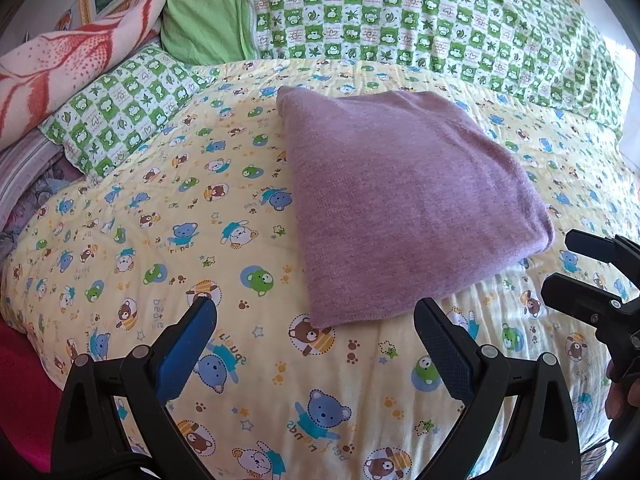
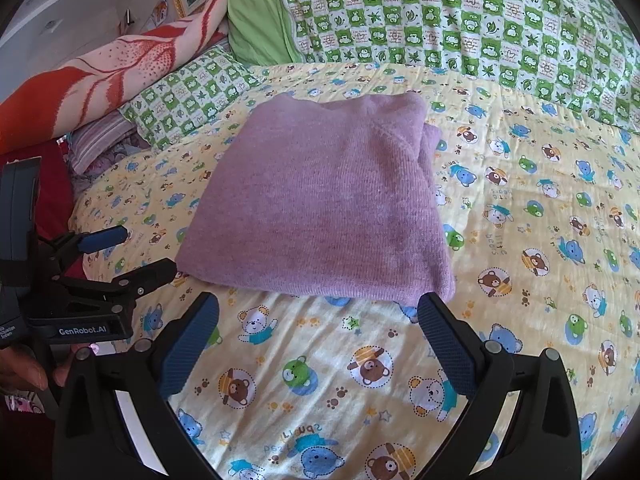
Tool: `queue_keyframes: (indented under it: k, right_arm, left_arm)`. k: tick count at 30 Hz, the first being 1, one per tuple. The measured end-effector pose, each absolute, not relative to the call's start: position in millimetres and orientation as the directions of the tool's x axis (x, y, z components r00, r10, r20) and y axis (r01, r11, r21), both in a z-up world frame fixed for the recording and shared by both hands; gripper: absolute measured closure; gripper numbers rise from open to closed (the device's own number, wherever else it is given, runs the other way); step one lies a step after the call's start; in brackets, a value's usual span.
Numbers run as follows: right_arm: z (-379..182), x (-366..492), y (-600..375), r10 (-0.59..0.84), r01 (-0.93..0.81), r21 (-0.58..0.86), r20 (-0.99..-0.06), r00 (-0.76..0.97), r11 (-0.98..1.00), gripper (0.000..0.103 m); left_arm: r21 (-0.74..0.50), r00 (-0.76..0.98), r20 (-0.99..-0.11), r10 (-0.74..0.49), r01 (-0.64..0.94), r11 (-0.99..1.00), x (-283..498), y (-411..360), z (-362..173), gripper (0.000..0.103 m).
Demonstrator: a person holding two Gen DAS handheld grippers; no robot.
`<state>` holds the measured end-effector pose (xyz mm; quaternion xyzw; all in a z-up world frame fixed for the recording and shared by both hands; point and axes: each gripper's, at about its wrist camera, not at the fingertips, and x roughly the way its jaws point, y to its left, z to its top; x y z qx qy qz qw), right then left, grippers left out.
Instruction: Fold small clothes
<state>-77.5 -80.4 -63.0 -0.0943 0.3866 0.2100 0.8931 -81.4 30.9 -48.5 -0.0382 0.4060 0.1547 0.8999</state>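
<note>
Sweater (image 1: 404, 196) folded, beyond both spread jaws

A home bedroom; a bear-print bedsheet (image 1: 224, 208), green checked pillows (image 1: 420, 16), folded blankets (image 1: 68, 64).

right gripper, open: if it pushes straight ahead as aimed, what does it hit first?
Probably the near edge of the folded purple sweater, just ahead of the open right gripper; depth is uncertain, so it may touch the yellow sheet first.

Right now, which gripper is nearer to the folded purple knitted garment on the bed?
Right, slightly. The right gripper hovers open just short of the folded purple knitted garment, at its near edge. The left gripper is open too, off the garment's near-left corner, over the yellow bear-print quilt.
</note>
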Motion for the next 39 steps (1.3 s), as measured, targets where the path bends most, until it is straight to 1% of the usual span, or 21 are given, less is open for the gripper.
queue_keyframes:
  k: [22, 39]
  right_arm:
    - [-56, -70, -75, 0.319, -0.464, -0.002, -0.723, 0.612, 0.886, 0.003]
    - [-47, -56, -79, 0.316, -0.430, 0.021, -0.709, 0.630, 0.903, 0.003]
  left_arm:
    - [0.047, 0.614, -0.751, 0.244, -0.319, 0.947, -75, 38, -46, 0.003]
    - [0.038, 0.613, -0.755, 0.234, -0.315, 0.948, -62, 40, -42, 0.003]
